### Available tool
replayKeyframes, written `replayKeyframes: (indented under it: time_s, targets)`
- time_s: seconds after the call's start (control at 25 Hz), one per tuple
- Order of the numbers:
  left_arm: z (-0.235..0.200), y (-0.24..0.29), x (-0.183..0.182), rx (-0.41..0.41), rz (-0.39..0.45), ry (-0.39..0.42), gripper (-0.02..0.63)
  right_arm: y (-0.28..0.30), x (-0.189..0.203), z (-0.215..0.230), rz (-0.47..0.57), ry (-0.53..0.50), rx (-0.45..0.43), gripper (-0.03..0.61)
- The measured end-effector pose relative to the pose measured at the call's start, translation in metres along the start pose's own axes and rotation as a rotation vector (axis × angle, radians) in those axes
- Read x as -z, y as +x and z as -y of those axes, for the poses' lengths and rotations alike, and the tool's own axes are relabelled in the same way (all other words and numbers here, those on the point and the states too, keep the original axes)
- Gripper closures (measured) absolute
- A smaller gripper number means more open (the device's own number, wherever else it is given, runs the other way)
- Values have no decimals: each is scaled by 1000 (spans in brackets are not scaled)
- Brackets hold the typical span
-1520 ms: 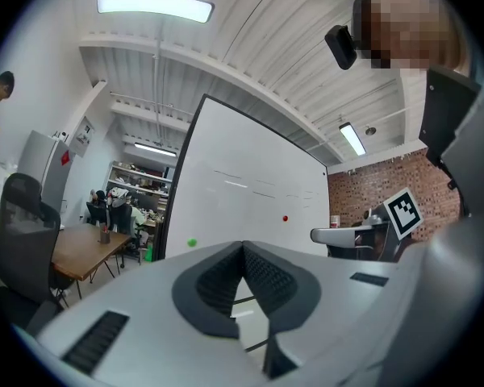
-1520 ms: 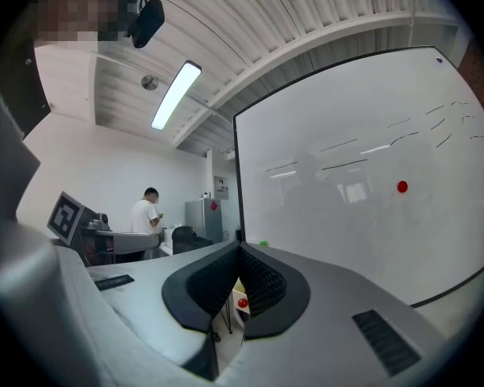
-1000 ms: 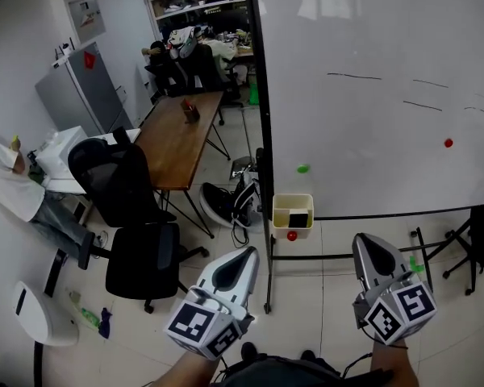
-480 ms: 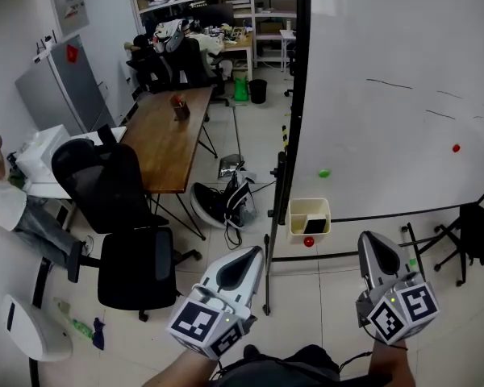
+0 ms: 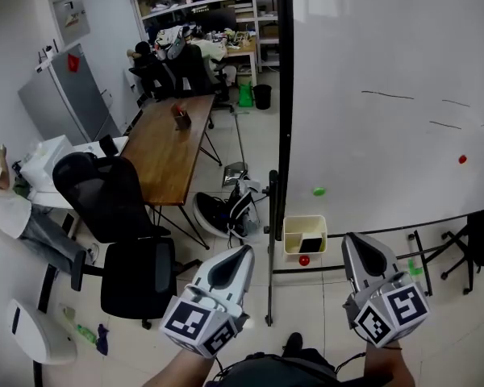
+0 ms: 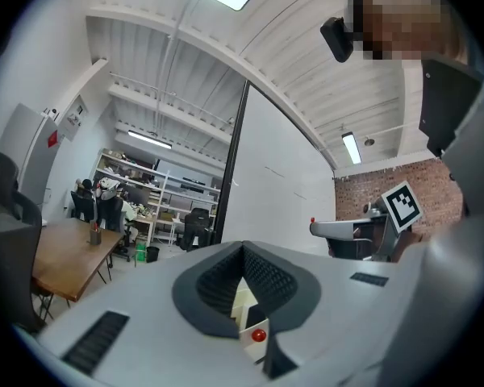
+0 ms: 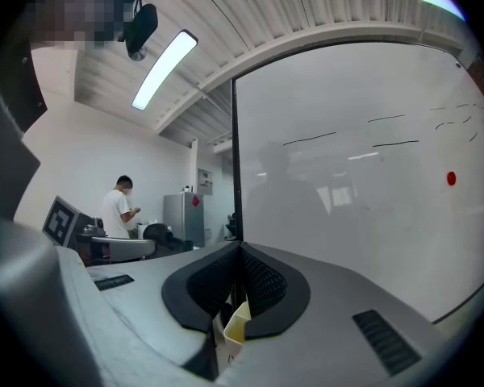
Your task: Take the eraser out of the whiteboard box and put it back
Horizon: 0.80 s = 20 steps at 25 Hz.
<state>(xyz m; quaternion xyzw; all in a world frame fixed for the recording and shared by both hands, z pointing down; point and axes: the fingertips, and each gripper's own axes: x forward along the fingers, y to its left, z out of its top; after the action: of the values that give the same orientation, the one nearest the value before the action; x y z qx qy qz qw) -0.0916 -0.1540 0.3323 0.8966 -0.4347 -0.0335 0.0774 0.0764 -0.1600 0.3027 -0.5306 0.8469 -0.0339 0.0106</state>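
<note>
I am facing a whiteboard [image 5: 387,95] on a stand. Its black left frame [image 5: 284,95] is running upright down the middle of the head view, and its stand foot [image 5: 269,289] is reaching out over the tiled floor [image 5: 315,317]. Open floor is lying between me and the board.

The cream whiteboard box [image 5: 305,225] is sitting at the board's lower left corner, just right of the frame, and the dark eraser [image 5: 311,243] is resting inside it. A red magnet [image 5: 304,260] is clinging to the box's front, and a green magnet [image 5: 319,191] is sitting on the board just above.

Left of the frame, black office chairs [image 5: 113,204], a bag [image 5: 226,210] on the floor and a long wooden tabletop [image 5: 169,139] are crowding the room. A person [image 5: 12,208] in a white shirt is at the far left edge.

I am holding the left hand-held gripper [image 5: 242,252] low, left of the stand foot. I am holding the right hand-held gripper [image 5: 355,240] right of the box. Both are apart from the box. Each one's jaws are pressed together, pinching nothing, and the box is showing beyond them in both gripper views.
</note>
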Motion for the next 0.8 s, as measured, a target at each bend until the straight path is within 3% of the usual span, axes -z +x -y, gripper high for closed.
replayKeyframes:
  time_s: [0.2, 0.36, 0.52, 0.6, 0.68, 0.8]
  targets:
    - [-8, 36, -9, -59, 1, 35, 586, 24, -11, 26, 27, -61, -40, 561]
    - [-10, 56, -12, -75, 0, 40, 586, 43, -7, 44, 16, -5, -71, 561]
    - [-39, 65, -21, -98, 27, 50, 586, 69, -2, 43, 4, 9, -51, 561]
    - [-59, 69, -22, -82, 24, 43, 586, 85, -3, 40, 6, 6, -24, 556]
    - [-76, 73, -22, -45, 12, 36, 586, 100, -4, 36, 9, 20, 1, 485]
    - [-95, 77, -25, -3, 17, 42, 586, 116, -4, 32, 4, 17, 45, 483]
